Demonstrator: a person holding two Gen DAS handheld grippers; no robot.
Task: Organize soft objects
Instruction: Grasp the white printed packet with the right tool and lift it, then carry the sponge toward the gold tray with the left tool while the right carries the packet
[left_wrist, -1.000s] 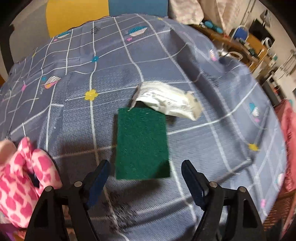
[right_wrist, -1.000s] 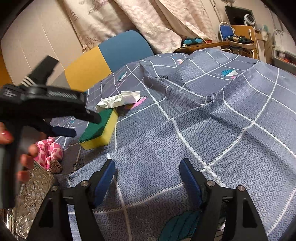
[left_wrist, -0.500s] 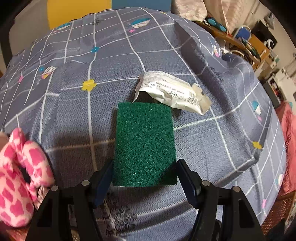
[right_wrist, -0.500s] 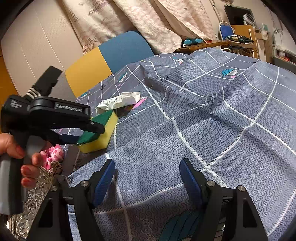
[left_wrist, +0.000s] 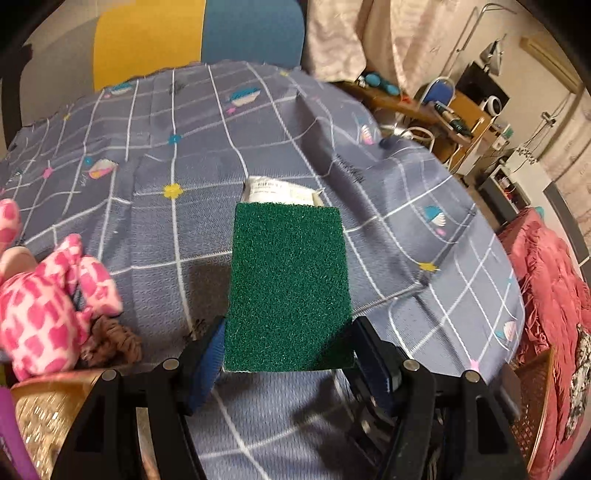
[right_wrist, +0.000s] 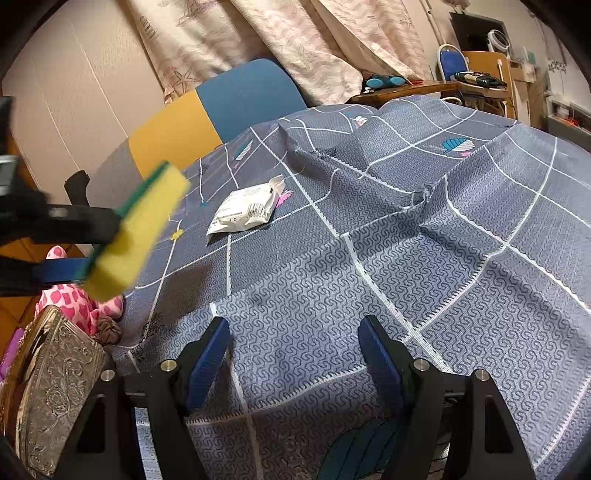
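Green scouring face up, the sponge (left_wrist: 288, 288) sits pinched by its long sides between the left gripper (left_wrist: 286, 349) jaws at lower centre, held clear of the grey cloth (right_wrist: 406, 258), presumably for carrying to the ornate box (right_wrist: 55, 373) at lower left. The right gripper (right_wrist: 293, 356) hangs spread and empty over the cloth, leaving the white packet (right_wrist: 245, 208) lying mid-frame.
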